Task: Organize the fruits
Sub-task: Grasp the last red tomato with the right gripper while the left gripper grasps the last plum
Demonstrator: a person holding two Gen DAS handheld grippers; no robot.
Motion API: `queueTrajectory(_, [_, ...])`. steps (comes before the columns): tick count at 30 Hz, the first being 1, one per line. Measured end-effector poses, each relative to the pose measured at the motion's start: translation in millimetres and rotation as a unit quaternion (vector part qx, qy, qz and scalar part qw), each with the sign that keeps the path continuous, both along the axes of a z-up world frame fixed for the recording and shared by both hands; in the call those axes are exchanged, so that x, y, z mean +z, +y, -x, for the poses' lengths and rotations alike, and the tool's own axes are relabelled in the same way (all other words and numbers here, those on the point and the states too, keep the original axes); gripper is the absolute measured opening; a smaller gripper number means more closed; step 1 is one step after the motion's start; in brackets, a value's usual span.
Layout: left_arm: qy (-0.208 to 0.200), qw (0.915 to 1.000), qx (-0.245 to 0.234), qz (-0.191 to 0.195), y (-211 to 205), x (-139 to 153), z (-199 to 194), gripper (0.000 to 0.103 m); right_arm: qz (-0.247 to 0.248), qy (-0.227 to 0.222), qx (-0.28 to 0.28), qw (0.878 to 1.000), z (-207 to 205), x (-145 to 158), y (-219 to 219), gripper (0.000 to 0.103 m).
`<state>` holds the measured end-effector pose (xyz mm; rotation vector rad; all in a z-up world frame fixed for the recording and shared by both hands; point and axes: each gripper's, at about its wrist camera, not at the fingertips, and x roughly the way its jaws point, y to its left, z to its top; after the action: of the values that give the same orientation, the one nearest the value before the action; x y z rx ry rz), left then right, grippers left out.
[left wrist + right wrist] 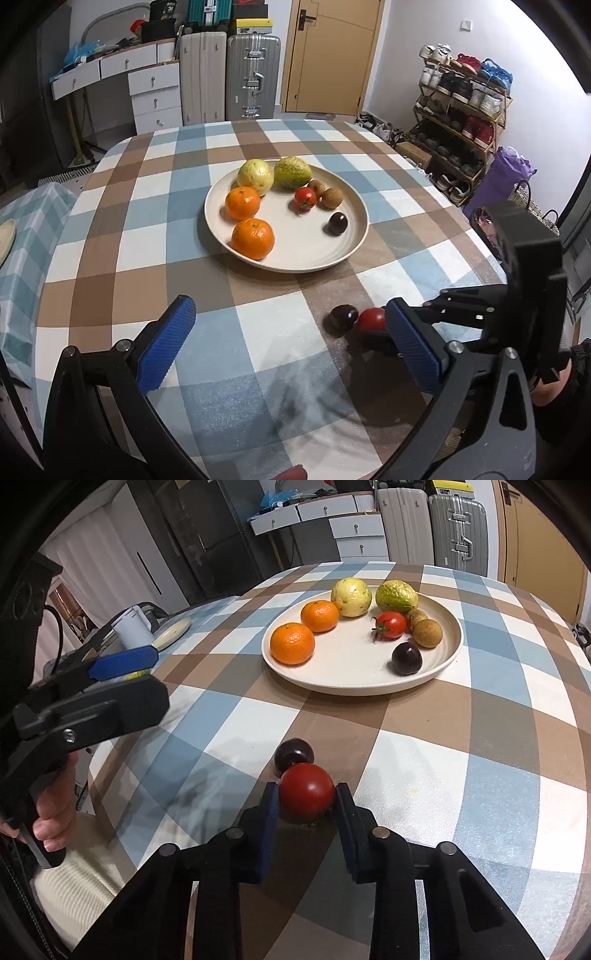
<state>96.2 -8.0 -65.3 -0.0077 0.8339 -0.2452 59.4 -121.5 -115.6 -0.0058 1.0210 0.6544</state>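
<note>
My right gripper (306, 795) is shut on a red tomato (306, 788) that rests on the checked tablecloth. A dark round fruit (293, 753) sits just beyond the tomato and touches it. The left wrist view shows the same tomato (371, 319) and dark fruit (343, 317) beside my left gripper's right finger. My left gripper (290, 343) hovers open above the cloth with nothing between its blue pads. Farther back, a cream plate (369, 686) holds two oranges (292, 643), two green-yellow fruits, a small tomato (391, 625), two brown fruits and another dark fruit (406, 658).
A person's hand (55, 812) grips the left gripper's handle at the left. A white jug (131, 627) and a small plate (171, 631) stand on a side surface beyond the table's left edge. Suitcases (251, 74) and a shoe rack (461, 122) line the walls.
</note>
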Motion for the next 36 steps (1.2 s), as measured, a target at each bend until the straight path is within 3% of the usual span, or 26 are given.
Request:
queueTrajectory(6, [0.049,0.9981,-0.008,0.035,5.7,-16.0,-8.4,0.102,-0.015,-0.008,-0.013,1.000,3.2,9.5,-13.2,0.031])
queueTrajectory(13, [0.083,0.9960,-0.031,0.006,-17.9,-40.9,-15.4,0.102,-0.052,-0.022,-0.041,0.998,5.9,26.5,-40.9,0.031])
queueTrajectory(16, [0.077,0.9956,-0.049,-0.023,-35.0,-48.0,-17.0,0.102,-0.064,-0.027,-0.053,0.996,6.8,32.4,-52.2,0.031])
queueTrajectory(22, [0.093,0.9938,-0.053,-0.028,-45.8,-63.1,-29.4,0.101,-0.074,-0.030,-0.070,0.994,7.9,36.2,-68.5,0.031])
queueTrajectory(27, [0.100,0.9924,-0.064,-0.030,-51.8,-73.2,-36.4,0.080,-0.084,-0.026,-0.079,0.993,5.6,36.8,-75.3,0.031])
queueTrajectory(30, [0.095,0.9931,-0.066,-0.021,-53.0,-73.3,-40.2,0.073,-0.085,-0.028,-0.077,0.993,6.5,37.8,-74.4,0.031])
queueTrajectory(36, [0.094,0.9927,-0.075,0.001,-53.0,-71.9,-44.2,0.035,-0.086,-0.029,-0.075,0.993,7.6,37.8,-73.6,0.031])
